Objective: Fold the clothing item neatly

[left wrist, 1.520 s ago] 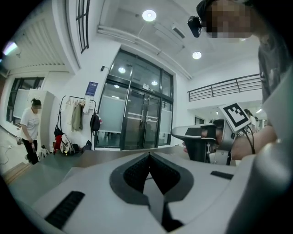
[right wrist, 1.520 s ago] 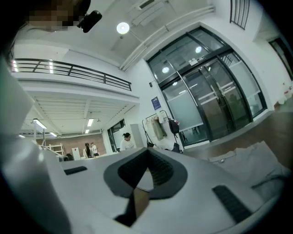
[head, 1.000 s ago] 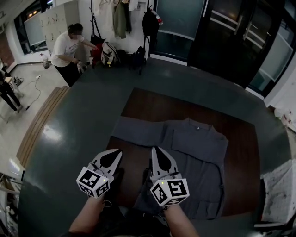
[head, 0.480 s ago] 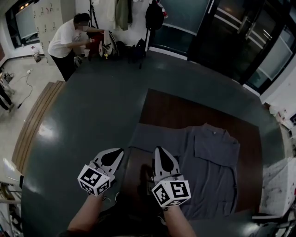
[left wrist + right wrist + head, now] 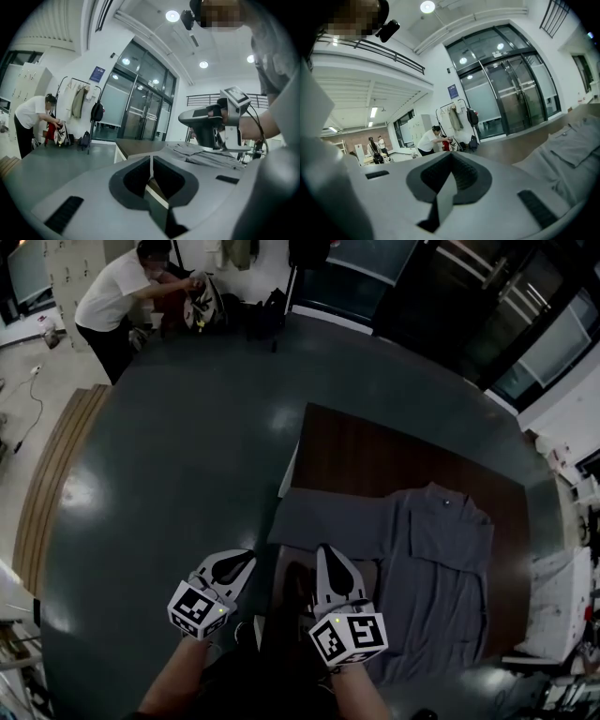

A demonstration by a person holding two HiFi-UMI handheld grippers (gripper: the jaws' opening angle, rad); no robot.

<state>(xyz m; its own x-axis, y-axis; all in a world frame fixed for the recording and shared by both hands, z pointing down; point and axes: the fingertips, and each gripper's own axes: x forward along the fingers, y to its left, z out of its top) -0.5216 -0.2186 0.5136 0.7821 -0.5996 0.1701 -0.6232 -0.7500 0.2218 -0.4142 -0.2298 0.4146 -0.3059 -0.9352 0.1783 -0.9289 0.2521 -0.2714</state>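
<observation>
One shirt, two clamped-shut grippers, nothing picked up

Quick count from where I'm standing: one grey shirt [image 5: 441, 568], lying flat on the one brown table [image 5: 375, 451] in the lower right of the head view. Its collar is towards the top of the frame and one sleeve is stretched out to the left. There are two grippers at the bottom centre, each with one marker cube. The left gripper [image 5: 244, 557] has its jaws pressed together with nothing between them, and it sits just off the table's left edge. The right gripper [image 5: 326, 549] is clenched and empty too, right by that sleeve, though I can't tell if it's touching. One person in a white T-shirt [image 5: 108, 301] is bent over bags in the upper left.
</observation>
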